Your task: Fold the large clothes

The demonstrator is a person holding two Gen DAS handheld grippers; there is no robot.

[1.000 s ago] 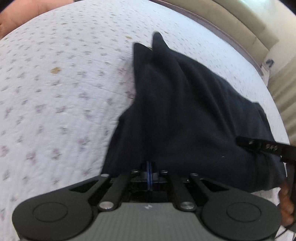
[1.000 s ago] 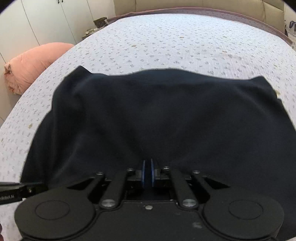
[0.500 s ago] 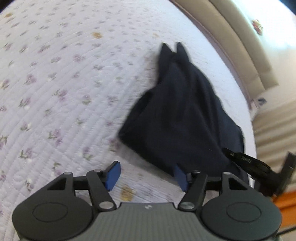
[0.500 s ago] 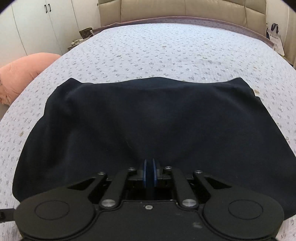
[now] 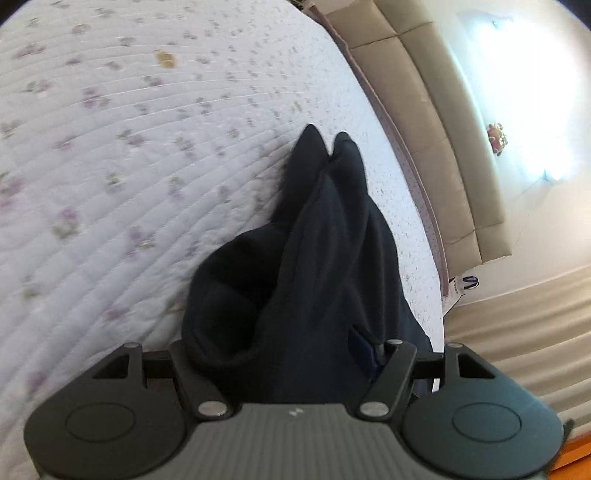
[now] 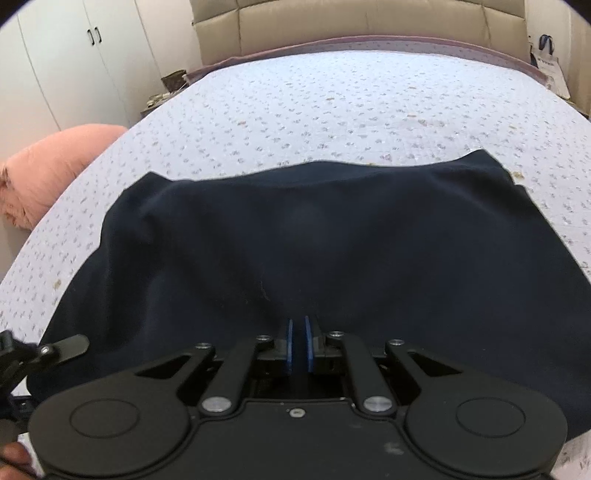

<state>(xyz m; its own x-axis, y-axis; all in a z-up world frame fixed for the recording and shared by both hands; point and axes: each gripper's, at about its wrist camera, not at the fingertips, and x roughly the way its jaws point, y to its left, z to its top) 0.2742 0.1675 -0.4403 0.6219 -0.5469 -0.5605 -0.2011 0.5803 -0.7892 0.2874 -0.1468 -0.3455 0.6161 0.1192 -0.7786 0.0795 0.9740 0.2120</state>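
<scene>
A dark navy garment point(image 5: 314, 258) lies folded on the flowered quilt point(image 5: 110, 147), its two pointed corners at the far end. My left gripper point(image 5: 273, 343) hangs low over the near bunched edge. Its jaws are opening wide with cloth lying between them; the right blue pad point(image 5: 360, 343) shows and the left one is hidden by the fabric. In the right wrist view the garment point(image 6: 314, 240) spreads broad across the bed. My right gripper point(image 6: 297, 343) is shut on its near edge, with cloth pinched between the blue pads. The left gripper's finger point(image 6: 59, 349) shows at the left edge.
A beige padded headboard point(image 6: 351, 22) runs along the far side of the quilt point(image 6: 332, 103). A pink pillow point(image 6: 48, 166) lies off the bed's left side, below white wardrobe doors point(image 6: 74, 55). A bag point(image 6: 550, 62) stands at the far right corner. Curtains point(image 5: 535, 314) hang on the right.
My left gripper let go of the garment's edge, opened wide, rolled and sank back over the cloth, which now lies between its jaws. The right gripper kept its grip.
</scene>
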